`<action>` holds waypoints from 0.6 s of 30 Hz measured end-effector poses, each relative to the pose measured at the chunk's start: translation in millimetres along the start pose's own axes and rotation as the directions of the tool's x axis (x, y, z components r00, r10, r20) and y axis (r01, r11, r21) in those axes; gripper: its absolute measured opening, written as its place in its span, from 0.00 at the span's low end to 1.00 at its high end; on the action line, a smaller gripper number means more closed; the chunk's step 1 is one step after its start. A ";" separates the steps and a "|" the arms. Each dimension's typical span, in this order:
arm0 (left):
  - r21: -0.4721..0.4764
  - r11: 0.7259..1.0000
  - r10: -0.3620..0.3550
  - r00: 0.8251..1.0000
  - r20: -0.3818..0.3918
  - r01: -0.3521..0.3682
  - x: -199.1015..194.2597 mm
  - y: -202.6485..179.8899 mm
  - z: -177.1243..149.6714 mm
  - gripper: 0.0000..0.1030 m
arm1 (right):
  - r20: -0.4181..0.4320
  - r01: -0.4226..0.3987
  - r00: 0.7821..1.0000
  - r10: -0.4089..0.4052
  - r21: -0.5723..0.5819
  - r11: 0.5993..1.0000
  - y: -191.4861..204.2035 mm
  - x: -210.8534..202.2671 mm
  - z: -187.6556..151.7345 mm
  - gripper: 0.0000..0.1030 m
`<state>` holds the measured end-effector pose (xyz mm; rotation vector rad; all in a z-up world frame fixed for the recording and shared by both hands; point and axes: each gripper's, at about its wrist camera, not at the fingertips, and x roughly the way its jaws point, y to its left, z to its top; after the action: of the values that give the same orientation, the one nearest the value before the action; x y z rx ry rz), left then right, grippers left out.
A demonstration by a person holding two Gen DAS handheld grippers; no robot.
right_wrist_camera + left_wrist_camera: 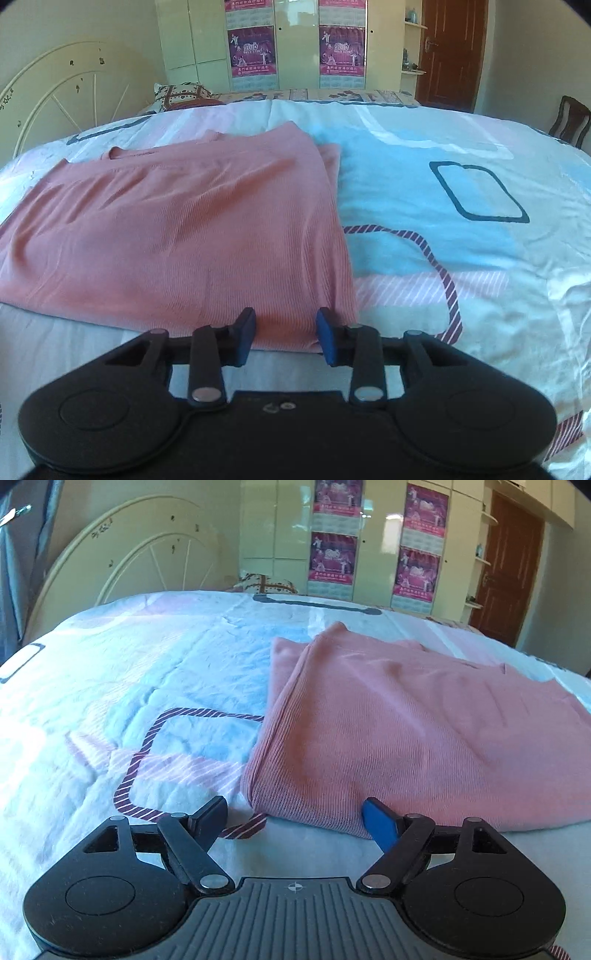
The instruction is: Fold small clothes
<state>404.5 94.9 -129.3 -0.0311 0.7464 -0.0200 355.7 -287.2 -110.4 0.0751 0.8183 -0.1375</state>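
Note:
A pink ribbed garment [406,731] lies folded lengthwise and flat on the bed. In the left wrist view my left gripper [295,808] is open wide at the garment's near left corner. Its black finger is over bare bedcover, and its blue pad [380,823] is at the near hem. In the right wrist view the same garment [192,229] fills the left half. My right gripper [286,317] hangs over the near hem close to the right corner. Its jaws stand partly apart, with flat cloth showing in the gap and nothing pinched.
The bedcover [443,221] is white and light blue with striped loops. A cream headboard [147,554] and a patterned pillow [181,94] are at the far left. Beyond the bed stand a wardrobe with posters [369,535], a brown door [506,572] and a chair [570,118].

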 end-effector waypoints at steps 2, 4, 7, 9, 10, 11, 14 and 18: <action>-0.001 1.000 0.022 1.000 -0.007 -0.022 3.1 -0.5 -1.5 0.78 | 0.051 0.009 0.999 -0.009 0.002 1.000 5.0 -10.7 2.7 0.30; -0.022 0.999 0.022 1.000 -0.016 -0.023 8.8 1.8 -3.5 0.78 | 0.027 0.022 0.999 -0.023 0.014 1.000 4.3 -5.2 0.8 0.28; -0.013 0.999 0.048 0.999 -0.021 -0.048 6.9 -0.1 0.4 0.78 | -0.037 0.050 0.998 -0.050 -0.002 0.999 1.6 4.3 -3.4 0.29; -0.019 0.998 0.060 0.998 0.016 -0.059 -1.6 -0.3 -1.3 0.78 | 0.009 0.031 0.999 -0.031 -0.001 1.000 5.4 -7.5 -1.6 0.30; -0.009 0.997 0.081 0.997 -0.002 -0.081 2.8 0.0 -2.1 0.78 | 0.042 0.013 0.999 -0.012 -0.014 1.000 8.4 -14.0 -2.0 0.32; -0.014 0.996 0.089 0.996 -0.027 -0.089 8.9 2.3 -3.5 0.78 | 0.034 0.012 0.999 -0.011 -0.032 0.999 10.9 -11.4 -2.8 0.31; -0.029 0.996 0.086 0.996 -0.034 -0.087 7.1 6.2 -2.4 0.78 | -0.050 0.048 0.998 -0.050 -0.040 0.998 12.7 3.7 -4.0 0.32; -0.057 0.997 0.059 0.998 -0.022 -0.061 -4.4 2.4 3.3 0.77 | 0.017 0.022 1.000 -0.022 -0.008 1.000 15.9 -16.1 0.6 0.31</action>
<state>403.5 97.4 -124.0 -0.0638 0.7674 0.0587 347.7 -270.1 -98.0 0.0568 0.8029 -0.1557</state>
